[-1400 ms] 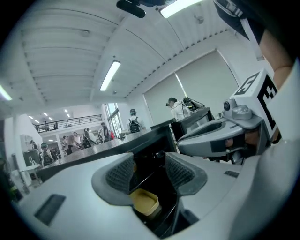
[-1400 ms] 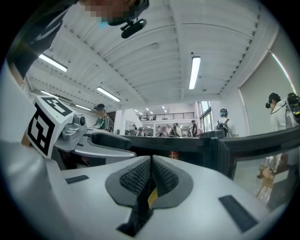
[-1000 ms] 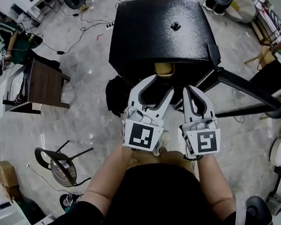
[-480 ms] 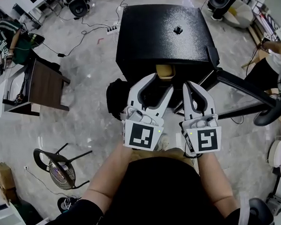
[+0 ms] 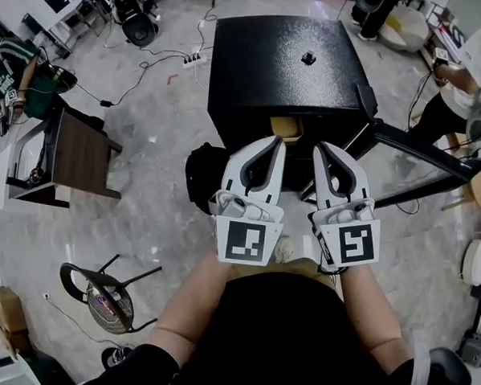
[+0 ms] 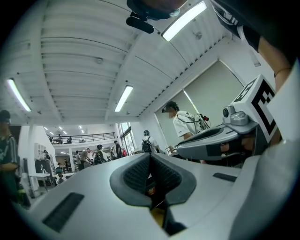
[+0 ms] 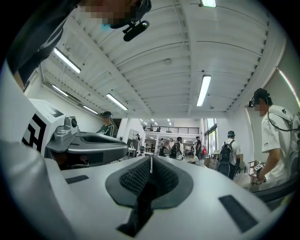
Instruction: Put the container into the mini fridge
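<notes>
- Grey marbled floor (image 5: pixel 155 215) fills the room, with cables trailing across it well ahead of both claws.
- Far off to the left of the left claw stands a dark brown wooden side table (image 5: pixel 78 151).
- A black soft bag (image 5: pixel 200 171) lies on the floor just left of the left claw, against the fridge's near corner.
- The left claw (image 5: pixel 275 143) is held level. Its jaws have just been closing and now stand together, pad against pad, with nothing clamped between them.
- Just beyond the left claw's tips, a little toward the right claw, the tan plastic container (image 5: pixel 286 127) sits inside the open front of the black box-shaped mini fridge (image 5: pixel 287 65).
- The right claw (image 5: pixel 323 149) is held level beside the left one, apart from it. Its jaws are together and empty.
- To the right of the right claw, the black fridge door (image 5: pixel 423 151) stands swung wide open.
</notes>
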The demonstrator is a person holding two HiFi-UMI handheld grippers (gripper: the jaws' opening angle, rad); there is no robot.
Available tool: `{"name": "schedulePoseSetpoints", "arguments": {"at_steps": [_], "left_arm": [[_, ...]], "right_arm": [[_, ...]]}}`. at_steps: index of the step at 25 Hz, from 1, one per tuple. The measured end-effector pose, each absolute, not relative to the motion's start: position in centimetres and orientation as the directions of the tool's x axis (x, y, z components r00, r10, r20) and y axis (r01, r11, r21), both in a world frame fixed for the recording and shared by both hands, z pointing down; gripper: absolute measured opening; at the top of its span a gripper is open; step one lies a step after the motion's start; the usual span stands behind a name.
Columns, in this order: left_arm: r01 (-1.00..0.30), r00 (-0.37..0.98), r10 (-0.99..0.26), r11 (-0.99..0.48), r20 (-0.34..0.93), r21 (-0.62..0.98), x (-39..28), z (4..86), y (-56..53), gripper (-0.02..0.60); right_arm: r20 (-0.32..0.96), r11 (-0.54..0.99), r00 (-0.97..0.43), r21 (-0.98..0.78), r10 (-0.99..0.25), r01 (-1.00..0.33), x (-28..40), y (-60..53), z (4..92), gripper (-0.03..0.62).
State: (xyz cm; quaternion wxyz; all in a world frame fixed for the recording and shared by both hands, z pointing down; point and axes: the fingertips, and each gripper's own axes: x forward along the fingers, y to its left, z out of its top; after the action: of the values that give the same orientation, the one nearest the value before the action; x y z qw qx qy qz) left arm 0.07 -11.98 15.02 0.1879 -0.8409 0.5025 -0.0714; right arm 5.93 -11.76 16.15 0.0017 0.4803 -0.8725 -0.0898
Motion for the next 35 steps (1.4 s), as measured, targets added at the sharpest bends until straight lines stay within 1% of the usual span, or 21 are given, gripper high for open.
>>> {"name": "schedulePoseSetpoints", "arguments": {"at_steps": [5,35], "left_arm": [[-0.826,0.496,-0.863,-0.433,-0.101,-0.361,-0.3,14.4,-11.3,0.023],[-0.819,0.513,-0.854,-0.456,-0.090,-0.349,-1.9,15.4,-10.9,0.023]], "right_arm": [[-0.095,0.516,-0.534,0.161,-0.840,-0.841,5.1,-11.3,15.6,0.041],[-0.094,0.513,-0.532,0.173,-0.841,-0.841,3.0,-10.6,16.4,0.041]]}}
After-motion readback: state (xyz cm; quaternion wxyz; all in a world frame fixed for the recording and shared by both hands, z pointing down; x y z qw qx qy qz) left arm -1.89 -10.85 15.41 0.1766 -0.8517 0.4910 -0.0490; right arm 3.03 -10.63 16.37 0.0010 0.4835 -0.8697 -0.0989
